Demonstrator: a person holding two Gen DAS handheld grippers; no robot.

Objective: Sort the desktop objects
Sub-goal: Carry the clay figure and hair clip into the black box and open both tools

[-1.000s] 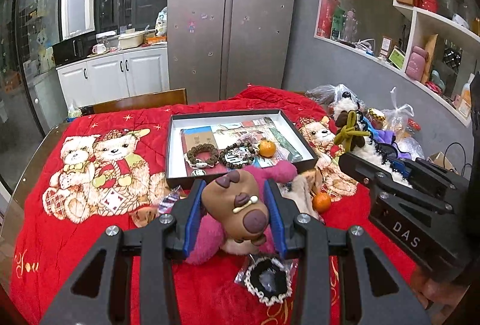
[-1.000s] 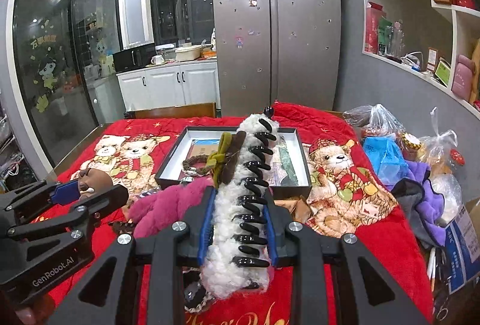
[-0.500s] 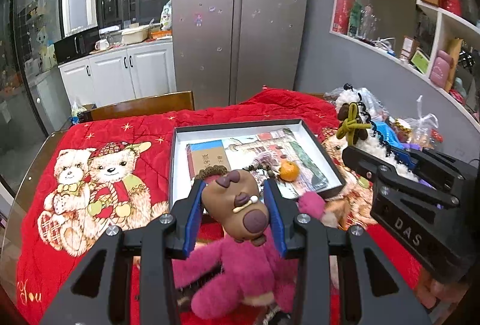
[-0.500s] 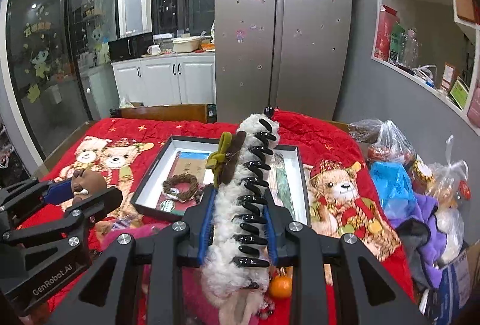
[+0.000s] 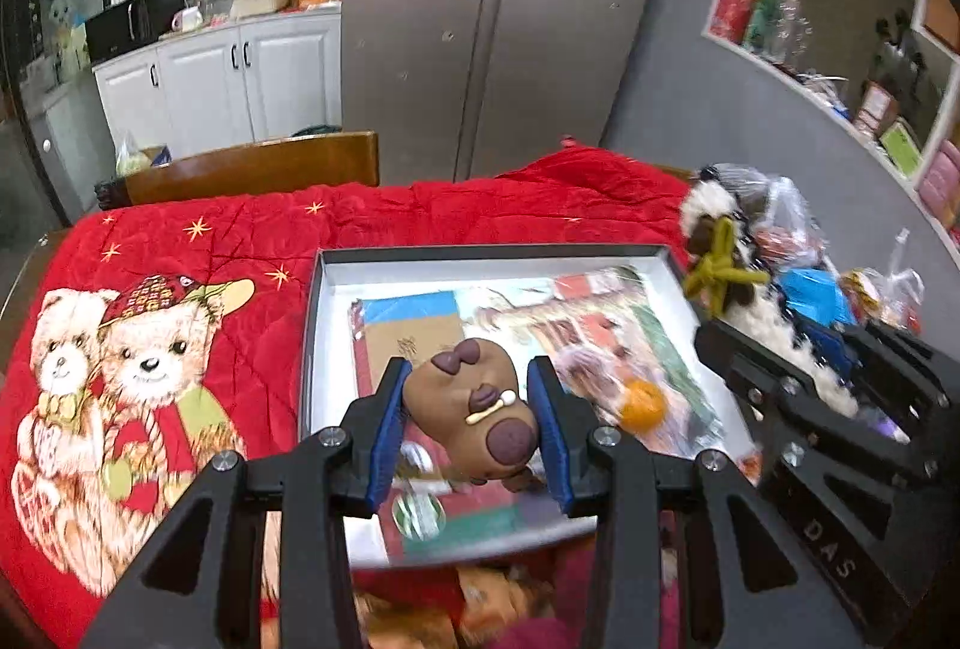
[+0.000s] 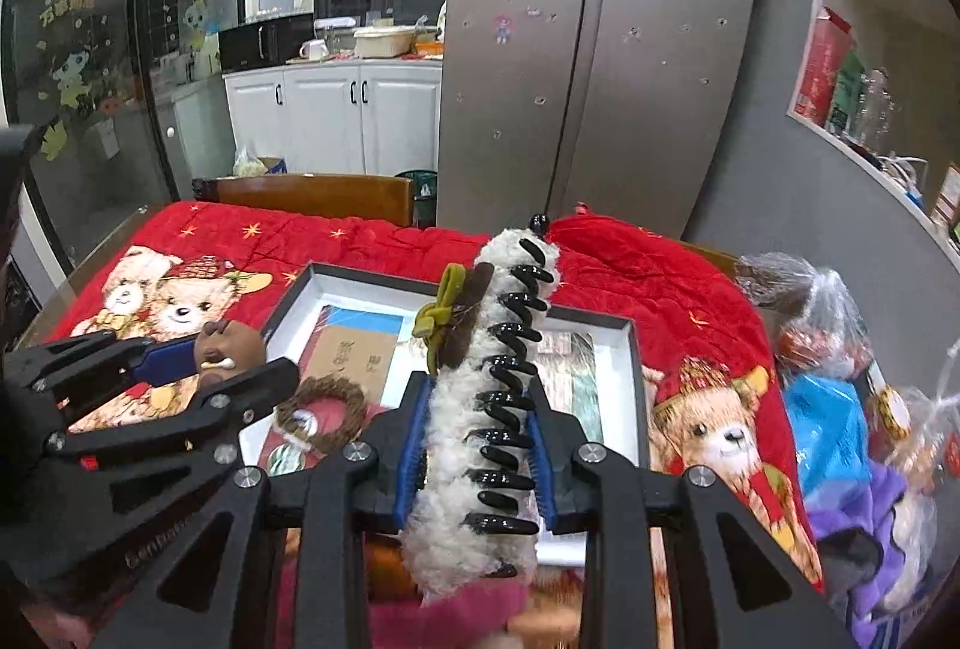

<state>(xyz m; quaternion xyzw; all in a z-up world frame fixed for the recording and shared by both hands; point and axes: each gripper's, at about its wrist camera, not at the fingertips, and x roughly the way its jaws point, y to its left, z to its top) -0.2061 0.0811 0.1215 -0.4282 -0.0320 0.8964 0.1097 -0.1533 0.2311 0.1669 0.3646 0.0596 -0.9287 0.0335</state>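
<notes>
The left gripper point(image 5: 471, 430) squeezes a brown dog-head toy point(image 5: 471, 409) and the right gripper point(image 6: 477, 460) squeezes a fluffy white hair claw with black teeth point(image 6: 480, 409), both over the shallow open box point(image 5: 498, 253) on the red bear blanket point(image 5: 180, 253).

We see a dim, artificially lit kitchen, ceiling lamps glaring on the glass door point(image 6: 90, 67); edges bend and darken, and the tray point(image 5: 516, 253) contents smear with motion blur.
</notes>
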